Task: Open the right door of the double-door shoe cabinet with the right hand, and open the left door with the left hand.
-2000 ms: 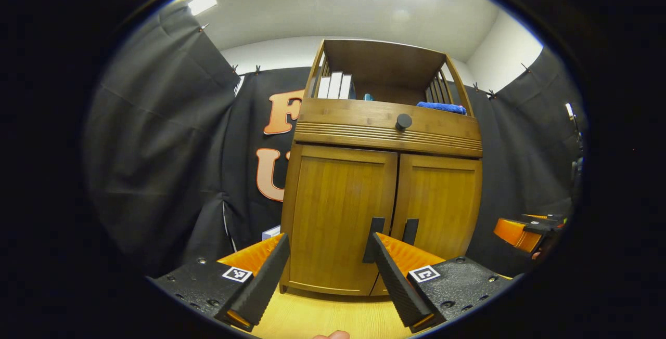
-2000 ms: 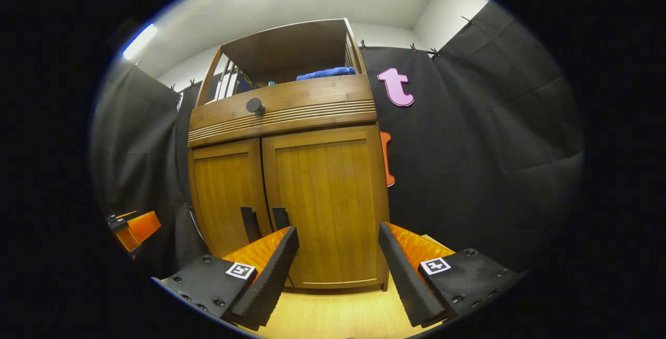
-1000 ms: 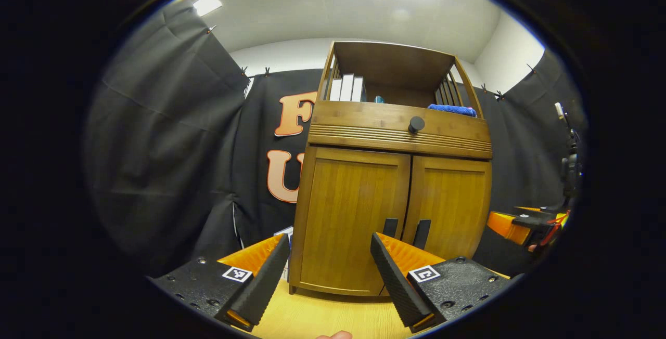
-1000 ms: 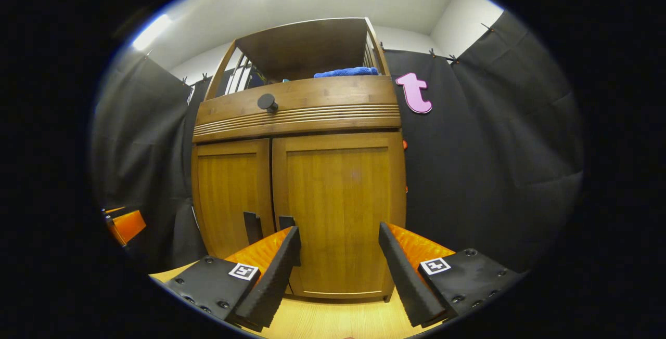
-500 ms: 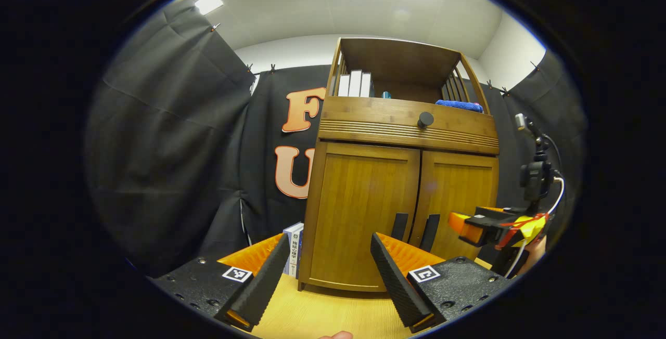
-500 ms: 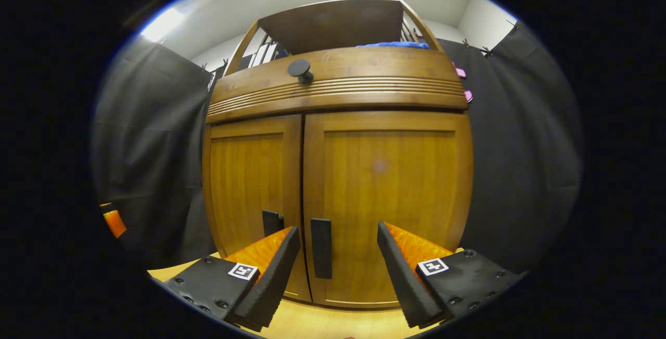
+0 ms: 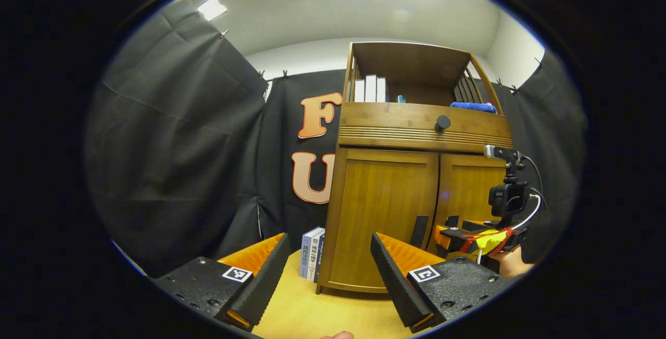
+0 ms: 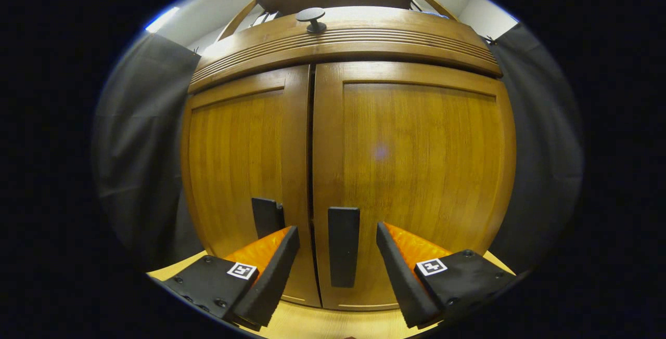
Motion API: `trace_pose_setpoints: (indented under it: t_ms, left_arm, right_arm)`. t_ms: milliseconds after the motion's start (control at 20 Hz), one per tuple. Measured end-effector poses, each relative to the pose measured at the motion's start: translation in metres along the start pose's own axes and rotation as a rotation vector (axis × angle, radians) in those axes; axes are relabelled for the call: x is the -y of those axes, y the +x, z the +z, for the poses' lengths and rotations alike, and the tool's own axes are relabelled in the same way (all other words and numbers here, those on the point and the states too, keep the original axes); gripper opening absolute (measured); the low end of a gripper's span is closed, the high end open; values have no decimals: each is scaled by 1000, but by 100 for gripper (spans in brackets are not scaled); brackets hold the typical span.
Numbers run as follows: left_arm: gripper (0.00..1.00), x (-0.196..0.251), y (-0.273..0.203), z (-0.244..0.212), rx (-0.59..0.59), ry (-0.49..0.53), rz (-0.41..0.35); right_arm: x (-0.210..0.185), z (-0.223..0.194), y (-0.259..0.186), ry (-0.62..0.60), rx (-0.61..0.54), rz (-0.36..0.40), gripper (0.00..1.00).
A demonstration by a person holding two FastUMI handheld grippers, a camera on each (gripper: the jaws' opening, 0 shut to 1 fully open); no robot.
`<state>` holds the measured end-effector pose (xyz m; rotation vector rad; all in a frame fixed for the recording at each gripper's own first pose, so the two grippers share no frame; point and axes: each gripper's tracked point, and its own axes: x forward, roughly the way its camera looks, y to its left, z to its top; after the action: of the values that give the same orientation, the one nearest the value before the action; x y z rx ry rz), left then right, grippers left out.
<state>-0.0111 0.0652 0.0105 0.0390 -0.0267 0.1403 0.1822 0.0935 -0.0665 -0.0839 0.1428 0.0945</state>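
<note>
The right gripper [image 8: 337, 248] is wide apart, and the dark handle [image 8: 343, 245] of the right door [image 8: 416, 172] stands between its fingers, not squeezed yet. The left gripper [image 7: 329, 266] is wide apart too, holding nothing, and it waits well back from the shoe cabinet [image 7: 416, 198]. The left door [image 8: 239, 172] is shut, like the right one.

The doors look like hard, stiff wood, so I think they will swing on hinges and not bend. The flat handle is the best place to grab. It looks smooth, maybe slippery.

I count two doors, two handles, and one round knob [image 8: 311, 16] up above.
</note>
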Motion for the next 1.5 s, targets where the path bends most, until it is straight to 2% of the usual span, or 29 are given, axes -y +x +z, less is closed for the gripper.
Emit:
trace_pose_setpoints:
  t_ms: [50, 100, 150, 200, 300, 350, 550, 600, 750, 850, 900, 1000, 1050, 1150, 1300, 1500]
  left_arm:
    - [95, -3, 1, -2, -8, -6, 4]
    - [92, -7, 0, -5, -14, -12, 10]
    - [95, -11, 1, -5, -19, -18, 16]
    - [95, -14, 2, -4, -17, -23, 24]
    - [92, -25, 2, -5, -9, -23, 51]
    - [95, -30, 2, -5, -8, -18, 62]
    - [94, -41, 6, -12, -18, -4, 86]
    - [95, -43, 7, -13, -20, -8, 86]
    - [95, -45, 9, -13, -16, -12, 89]
    - [92, -44, 9, -14, -18, -11, 84]
    - [95, -44, 10, -15, -19, -12, 83]
    - [94, -43, 9, -17, -24, -16, 80]
    - [95, -42, 9, -16, -25, -20, 78]
    - [95, -41, 6, -16, -26, -25, 75]
    - [95, -37, 0, -14, -28, -9, 69]
    - [95, -34, -15, -11, -25, 4, 69]
  right_arm:
    - [2, -2, 5, -8, -1, -14, 91]
    - [3, -5, 10, -7, -3, -27, 96]
    - [2, -11, 13, 9, -11, -29, 92]
    - [-3, -18, 19, 30, -30, -16, 100]
    - [-3, -28, 23, 45, -63, -16, 92]
    - [-2, -26, 23, 38, -48, -23, 96]
    - [0, -23, 23, -40, -19, -57, 94]
    - [0, -21, 21, -46, -11, -61, 89]
    - [-1, -21, 25, -30, -1, -58, 87]
    - [-3, -23, 23, -19, -10, -55, 82]
    - [1, -23, 28, -14, -15, -52, 74]
    - [7, -22, 23, 22, -16, -37, 57]
    - [6, -22, 26, 70, -19, 1, 48]
    - [2, -26, 24, 49, -58, 47, 31]
    - [8, -26, 23, -10, -57, 16, 32]
    - [6, -26, 22, 13, -66, 26, 31]
